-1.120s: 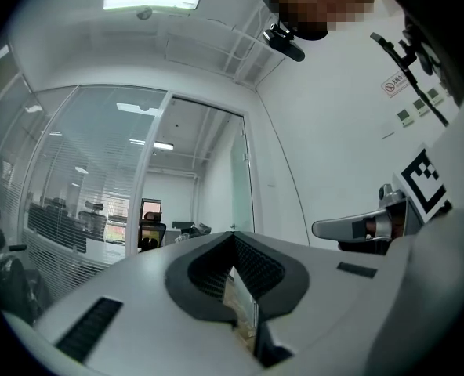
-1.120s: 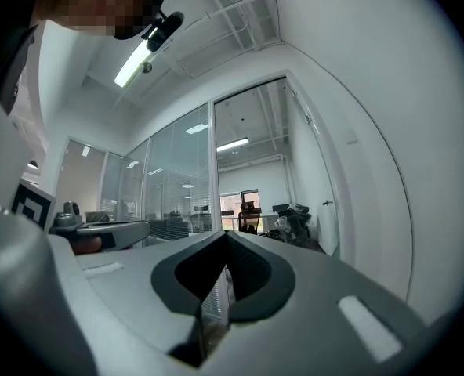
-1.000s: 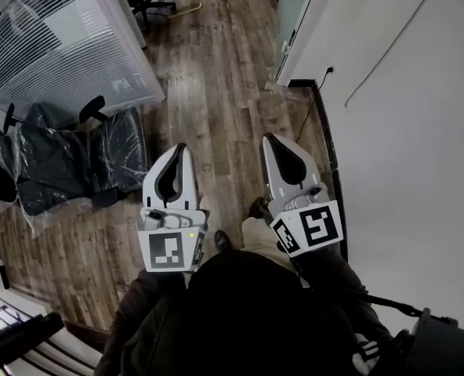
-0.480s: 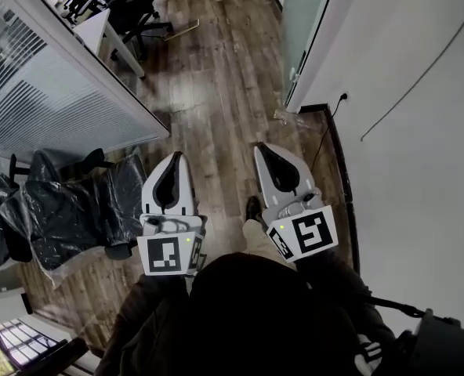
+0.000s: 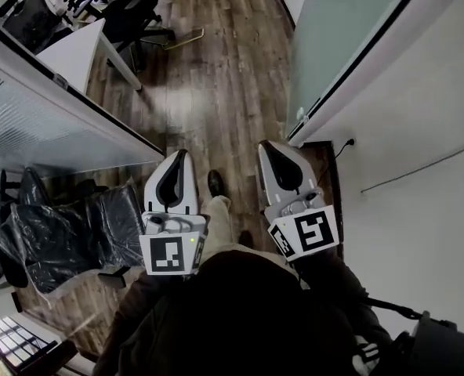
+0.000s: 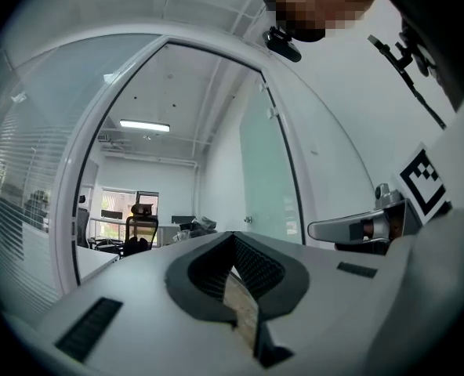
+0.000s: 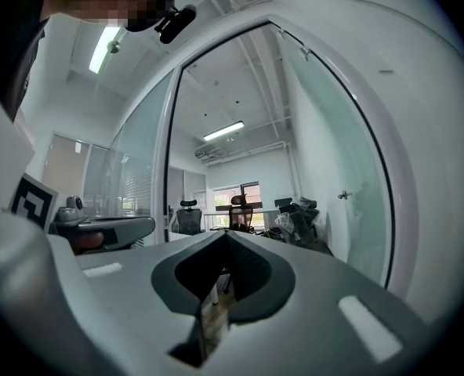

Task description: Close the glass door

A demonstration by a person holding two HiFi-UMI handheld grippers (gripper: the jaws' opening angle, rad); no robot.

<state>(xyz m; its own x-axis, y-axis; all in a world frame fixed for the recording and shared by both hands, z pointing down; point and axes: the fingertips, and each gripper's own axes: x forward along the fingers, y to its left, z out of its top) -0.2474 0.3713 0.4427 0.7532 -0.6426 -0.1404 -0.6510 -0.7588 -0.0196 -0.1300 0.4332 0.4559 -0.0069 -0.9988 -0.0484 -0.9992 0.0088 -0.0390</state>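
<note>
Two grippers here, left gripper [image 5: 183, 155] and right gripper [image 5: 266, 145], held side by side over the wood floor [image 5: 208, 92]. Both have their jaws clenched tip to tip with nothing in them; each gripper view shows the same. One door [image 5: 338, 45], frosted glass, runs along the floor's right edge, ahead and to the right of the right gripper, and neither gripper touches it. One handle [image 7: 343, 196] shows on it. One socket [image 5: 349, 142] sits low on the white wall just past the door. By the floor's left edge I count at least two plastic-wrapped chairs [image 5: 106, 225], and one desk [image 5: 71, 53] further up. One shoe [image 5: 215, 182] pokes out between the grippers
</note>
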